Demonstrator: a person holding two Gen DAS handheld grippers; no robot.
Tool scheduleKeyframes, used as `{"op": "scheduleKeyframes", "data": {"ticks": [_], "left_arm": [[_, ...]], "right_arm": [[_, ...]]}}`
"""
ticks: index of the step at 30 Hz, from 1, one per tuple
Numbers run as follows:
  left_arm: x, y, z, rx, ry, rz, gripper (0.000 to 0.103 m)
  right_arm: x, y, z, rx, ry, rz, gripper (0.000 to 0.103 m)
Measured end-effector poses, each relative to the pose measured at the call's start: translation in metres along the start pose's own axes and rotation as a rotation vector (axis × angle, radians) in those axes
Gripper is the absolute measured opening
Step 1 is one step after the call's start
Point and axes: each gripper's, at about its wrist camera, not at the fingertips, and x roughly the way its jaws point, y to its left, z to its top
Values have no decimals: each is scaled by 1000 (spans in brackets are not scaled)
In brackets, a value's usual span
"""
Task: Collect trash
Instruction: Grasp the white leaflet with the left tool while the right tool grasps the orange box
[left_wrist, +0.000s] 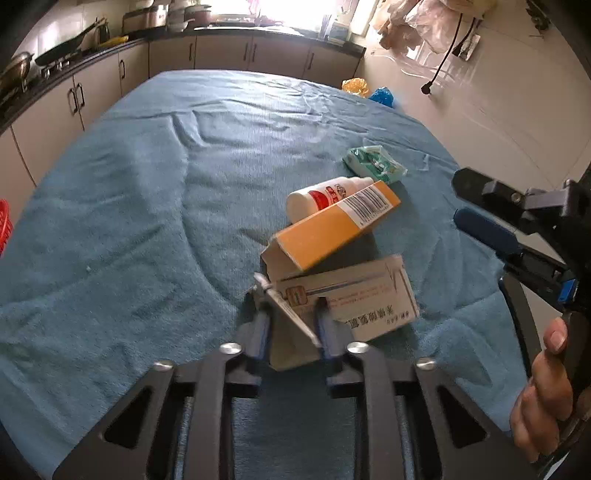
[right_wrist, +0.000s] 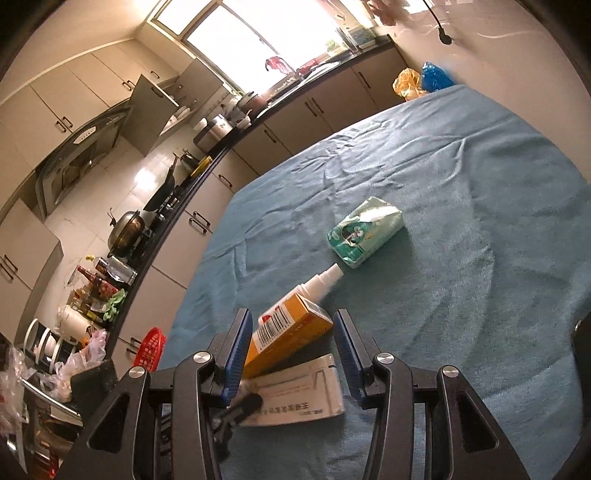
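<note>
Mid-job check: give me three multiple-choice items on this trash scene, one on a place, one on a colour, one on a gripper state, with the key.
1. Where does the orange box lie?
A. On the floor
B. Propped on the white box and against the bottle
C. Inside the red basket

2. What colour is the tissue pack?
A. Green
B. Red
C. Black

3. What is the left gripper doing?
A. Hanging open over bare cloth
B. Holding the bottle
C. Shut on the white box

Key: B, its lower end rests on the white box; A, the wrapper is green and white; C, both fingers clamp the box's corner.
</note>
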Motion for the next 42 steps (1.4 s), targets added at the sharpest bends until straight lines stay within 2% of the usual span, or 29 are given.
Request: {"op": "scheduleKeyframes", "data": {"ticks": [3, 8, 12, 16, 22, 24, 25, 27, 33, 36, 42], "left_arm": [[-4, 7, -1, -6, -4, -8, 12], [-20, 32, -3, -9, -39, -15, 7], [-40, 59, -6, -30, -90, 15, 7], [-51, 84, -10, -65, -125, 44, 7], [-52, 94, -12, -67, -130, 40, 7], [-52, 95, -13, -63, -130, 36, 7], [-52, 95, -13, -62, -132, 33, 7], [-51, 95, -13, -58, -134, 30, 7], [-51, 93, -15, -55, -142, 14, 7], [-55, 90, -14, -52, -152, 15, 6], [-67, 84, -9, -43, -184, 19, 6]], "right_arm": [[8, 3, -2, -6, 24, -1, 49], [26, 15, -7, 5, 70, -5, 57], [47, 25, -10, 28, 118, -35, 61], [72, 33, -12, 46, 154, -97, 61], [91, 42, -16, 21, 186, -240, 63], [90, 40, -18, 4, 197, -267, 61], [88, 38, -20, -5, 202, -274, 51], [79, 37, -22, -34, 196, -253, 48], [52, 49, -23, -104, 123, -171, 26], [40, 54, -24, -121, 78, -101, 25], [27, 60, -23, -137, 29, -50, 25]]}}
